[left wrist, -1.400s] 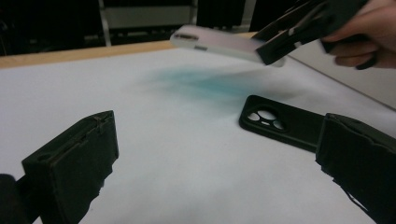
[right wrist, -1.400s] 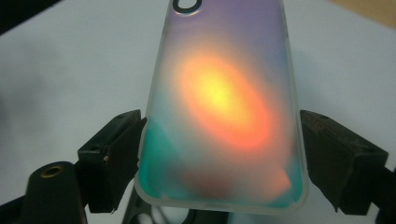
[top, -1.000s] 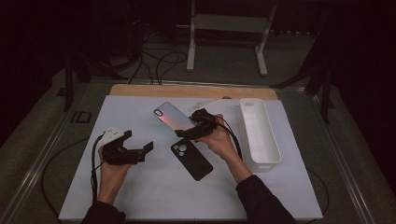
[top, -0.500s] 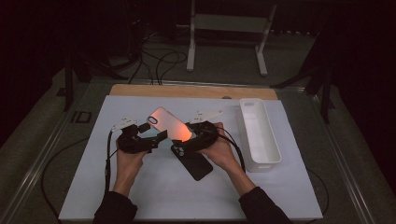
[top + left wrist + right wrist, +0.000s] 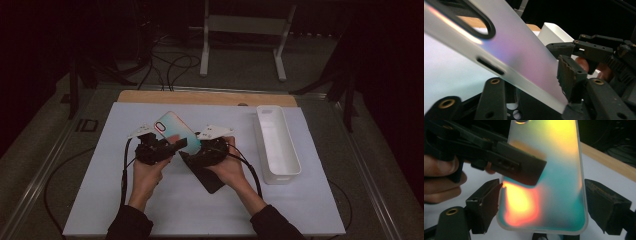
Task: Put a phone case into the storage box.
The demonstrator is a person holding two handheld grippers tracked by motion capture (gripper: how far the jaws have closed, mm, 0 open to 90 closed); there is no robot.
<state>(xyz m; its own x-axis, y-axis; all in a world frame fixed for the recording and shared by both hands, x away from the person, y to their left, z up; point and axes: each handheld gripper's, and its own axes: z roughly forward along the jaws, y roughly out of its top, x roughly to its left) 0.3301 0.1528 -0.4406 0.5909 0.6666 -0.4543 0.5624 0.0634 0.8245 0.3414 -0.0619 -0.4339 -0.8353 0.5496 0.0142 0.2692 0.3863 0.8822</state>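
Both grippers are meeting over the table centre. The iridescent phone case is tilting up between them, off the surface. The left gripper is pinching its face and edge; the right gripper is bracketing its lower end, left pad touching, right pad standing apart. A black phone is lying beneath, with the white tray to the right.
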